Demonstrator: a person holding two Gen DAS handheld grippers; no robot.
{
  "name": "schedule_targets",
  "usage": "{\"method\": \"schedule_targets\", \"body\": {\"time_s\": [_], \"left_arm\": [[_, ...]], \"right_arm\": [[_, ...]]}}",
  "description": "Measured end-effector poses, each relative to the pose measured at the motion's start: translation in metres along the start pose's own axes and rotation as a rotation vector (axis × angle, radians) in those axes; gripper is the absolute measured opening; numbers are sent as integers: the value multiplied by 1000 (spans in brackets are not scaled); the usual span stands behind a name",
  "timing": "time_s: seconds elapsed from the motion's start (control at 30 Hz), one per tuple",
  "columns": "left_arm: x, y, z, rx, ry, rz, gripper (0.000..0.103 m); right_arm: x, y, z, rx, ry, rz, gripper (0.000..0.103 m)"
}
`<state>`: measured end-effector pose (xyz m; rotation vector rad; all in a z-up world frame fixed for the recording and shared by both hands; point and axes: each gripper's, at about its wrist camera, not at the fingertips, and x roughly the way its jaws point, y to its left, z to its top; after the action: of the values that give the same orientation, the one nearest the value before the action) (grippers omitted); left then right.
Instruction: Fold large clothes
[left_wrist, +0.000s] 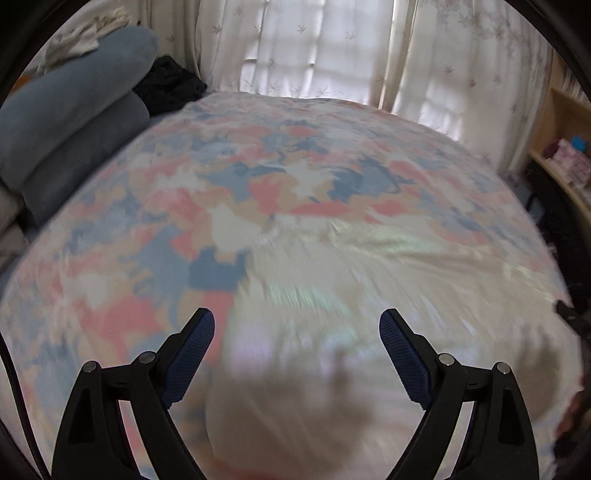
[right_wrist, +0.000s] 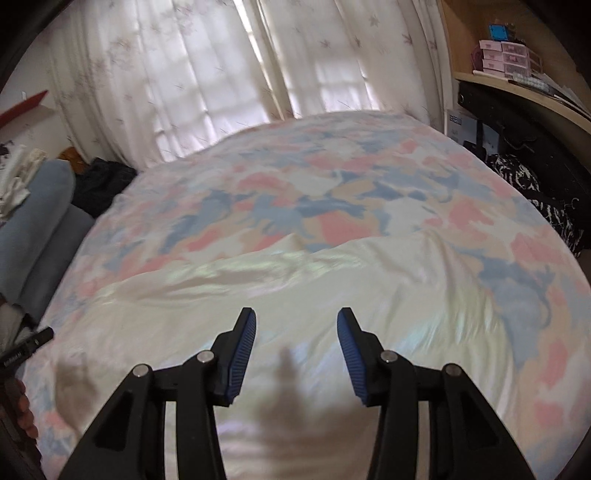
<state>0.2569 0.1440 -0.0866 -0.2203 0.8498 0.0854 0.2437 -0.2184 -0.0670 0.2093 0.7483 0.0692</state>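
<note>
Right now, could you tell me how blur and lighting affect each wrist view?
Left wrist view: motion blur smears the cream garment; curtains are backlit. Right wrist view: milder blur, garment folds readable, and the right gripper casts a dark shadow on it.

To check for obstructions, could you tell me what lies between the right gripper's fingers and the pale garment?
Nothing: right gripper hangs open above the pale garment, shown in the right wrist view.

White lettering on box (right_wrist: 457, 125), perhaps a brand, too blurred to read
</note>
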Motion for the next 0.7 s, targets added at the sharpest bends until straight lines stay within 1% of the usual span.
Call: {"method": "schedule_targets", "body": {"time_s": [0.1, 0.17, 0.27, 0.3, 0.33, 0.43, 0.5, 0.57, 0.7], "left_arm": [[-16, 11, -31, -75, 27, -82, 90], [-22, 21, -55, -142, 45, -167, 91], [-22, 33, -95, -214, 86, -350, 92], [-20, 39, -112, -253, 94, -415, 92], [-16, 42, -122, -279, 100, -441, 92], [3, 52, -150, -366, 144, -492, 92], [15, 56, -159, -403, 147, -507, 92], [23, 59, -160, -425, 124, -508, 92], [43, 63, -144, -471, 80, -525, 92]], "right_arm": [[-18, 14, -19, -10, -29, 23, 46], [-28, 23, -33, -19, -56, 37, 46], [-38, 33, -54, -35, -76, 47, 46], [-40, 36, -60, -38, -78, 48, 46], [-40, 39, -68, -39, -74, 57, 46], [-39, 45, -82, -38, -54, 87, 46], [-37, 49, -89, -43, -40, 106, 46], [-36, 51, -95, -48, -29, 111, 46], [-31, 55, -102, -51, -10, 146, 46]]}}
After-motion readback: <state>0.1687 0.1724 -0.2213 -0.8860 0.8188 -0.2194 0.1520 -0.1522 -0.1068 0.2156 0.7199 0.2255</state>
